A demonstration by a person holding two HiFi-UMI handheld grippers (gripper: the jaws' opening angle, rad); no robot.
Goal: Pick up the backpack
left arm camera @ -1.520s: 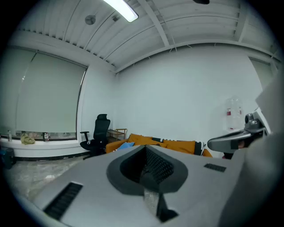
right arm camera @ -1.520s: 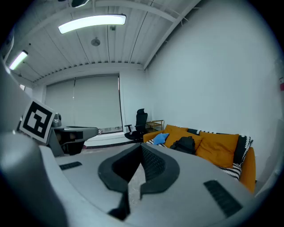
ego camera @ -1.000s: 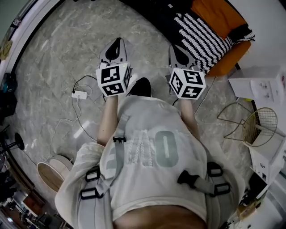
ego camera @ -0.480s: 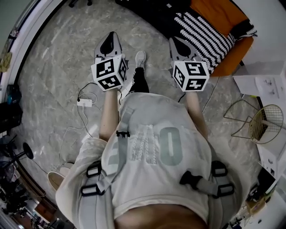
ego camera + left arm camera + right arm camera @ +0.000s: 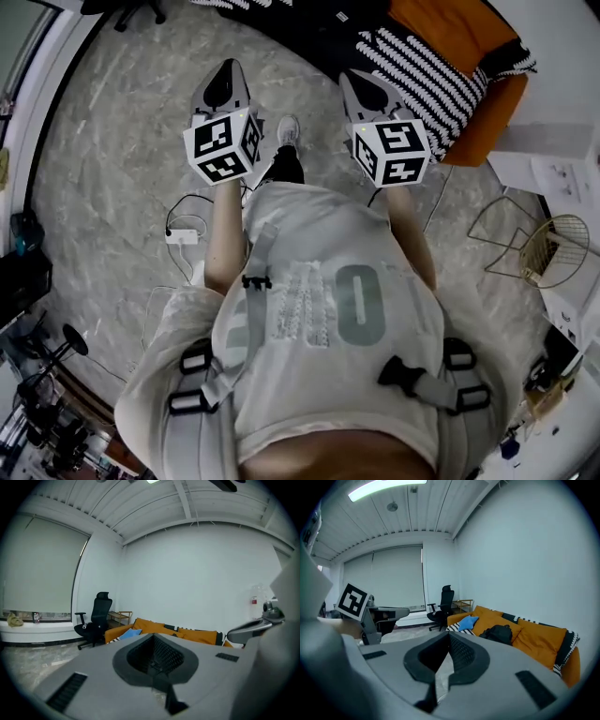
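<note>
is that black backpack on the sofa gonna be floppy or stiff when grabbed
Probably floppy: the backpack slumps against the sofa cushions, so it may sag when lifted. It looks rounded, perhaps partly filled, so likely some weight.

My left tool [image 5: 226, 82] and right tool [image 5: 366, 89] were grey, their cubes [image 5: 223, 148] marked in black-and-white squares. The backpack [image 5: 498, 633] was black, the sofa [image 5: 539, 641] orange, a cushion [image 5: 467, 622] blue; the blanket [image 5: 427, 70] was striped black and white, the floor [image 5: 112, 150] veined grey marble.

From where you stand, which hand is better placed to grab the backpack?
Probably right: the right gripper faces the backpack on the sofa; the left gripper view shows no backpack.
</note>
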